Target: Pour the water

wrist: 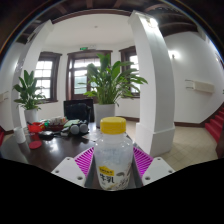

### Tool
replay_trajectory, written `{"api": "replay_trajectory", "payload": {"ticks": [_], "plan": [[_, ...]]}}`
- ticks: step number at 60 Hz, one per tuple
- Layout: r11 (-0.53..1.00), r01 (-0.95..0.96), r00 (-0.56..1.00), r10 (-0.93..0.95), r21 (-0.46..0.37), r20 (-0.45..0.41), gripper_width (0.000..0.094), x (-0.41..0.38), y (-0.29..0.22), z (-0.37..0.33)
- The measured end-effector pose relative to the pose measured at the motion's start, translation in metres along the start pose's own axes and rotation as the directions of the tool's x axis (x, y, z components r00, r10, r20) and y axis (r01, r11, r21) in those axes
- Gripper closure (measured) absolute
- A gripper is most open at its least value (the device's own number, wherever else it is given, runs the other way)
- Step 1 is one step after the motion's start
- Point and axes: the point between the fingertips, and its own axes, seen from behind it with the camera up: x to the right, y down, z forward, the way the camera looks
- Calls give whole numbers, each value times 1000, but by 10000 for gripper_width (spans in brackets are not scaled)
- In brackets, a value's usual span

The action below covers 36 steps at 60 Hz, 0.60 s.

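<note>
A clear plastic bottle with a yellow cap and a yellow-and-white label stands upright between my fingers. My gripper is shut on the bottle, both purple pads pressing against its sides. The bottle hangs lifted above the dark table. Its lower part is hidden beneath the view's bottom.
On the table's far left lie a red item and dark objects. A large potted plant stands beyond the bottle, a second plant at the left. A white column rises to the right.
</note>
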Motion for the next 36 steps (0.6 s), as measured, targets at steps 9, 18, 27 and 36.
{"api": "replay_trajectory", "payload": {"ticks": [9, 18, 27, 36], "plan": [[1000, 20, 1000, -20, -15, -13, 459, 8, -1, 7], [999, 38, 999, -39, -27, -33, 558, 6, -2, 3], [993, 107, 994, -108, -53, -29, 560, -4, -7, 17], [957, 287, 958, -287, -41, 2, 558, -48, -22, 24]]}}
